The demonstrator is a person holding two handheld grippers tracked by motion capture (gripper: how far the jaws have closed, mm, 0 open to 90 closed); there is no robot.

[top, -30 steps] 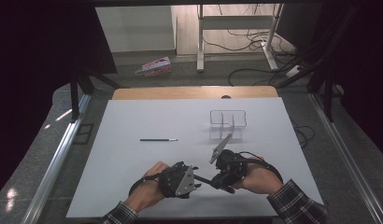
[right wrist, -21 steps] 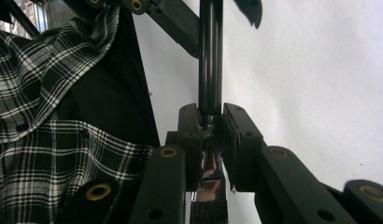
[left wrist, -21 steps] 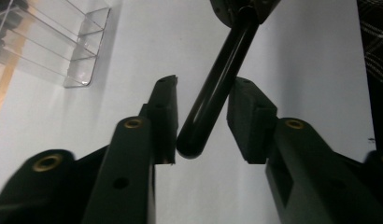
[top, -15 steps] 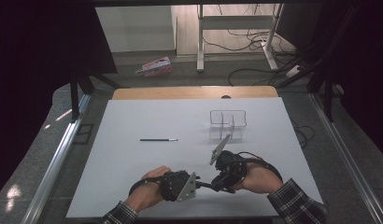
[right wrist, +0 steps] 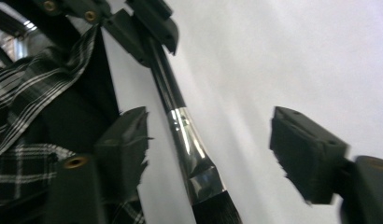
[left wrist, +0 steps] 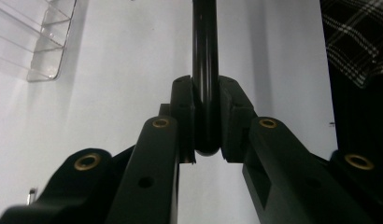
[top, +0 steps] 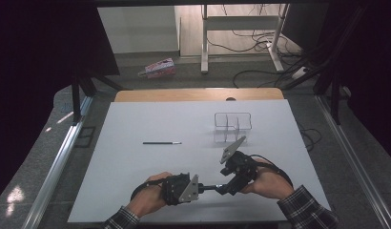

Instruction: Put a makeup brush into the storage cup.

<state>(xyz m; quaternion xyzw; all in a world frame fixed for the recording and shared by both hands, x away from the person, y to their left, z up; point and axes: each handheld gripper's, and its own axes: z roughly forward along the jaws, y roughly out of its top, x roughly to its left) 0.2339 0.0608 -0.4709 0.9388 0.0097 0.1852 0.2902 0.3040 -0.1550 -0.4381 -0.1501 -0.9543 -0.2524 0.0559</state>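
Note:
A paintbrush with a black handle (left wrist: 204, 46), a silver ferrule (right wrist: 187, 135) and dark bristles lies just above the white table (top: 136, 171) near its front edge. My left gripper (top: 201, 187) (left wrist: 206, 121) is shut on the end of the handle. In the right gripper view it appears at the top (right wrist: 147, 23), gripping the handle. My right gripper (top: 223, 186) (right wrist: 210, 142) stands open, with one jaw on each side of the ferrule and neither touching it. In the high view, the short bit of brush (top: 211, 187) bridges the two grippers.
A thin dark brush (top: 161, 142) lies loose at the table's middle. A clear divided organizer (top: 232, 126) (left wrist: 35, 42) stands behind the right gripper. Plaid sleeves (top: 303, 210) come in from the front edge. Beyond the table are a floor, cables and a pink box (top: 158, 68).
The left hand and its gripper have slid slightly toward the front edge of the table. The right gripper has stayed close to where it was.

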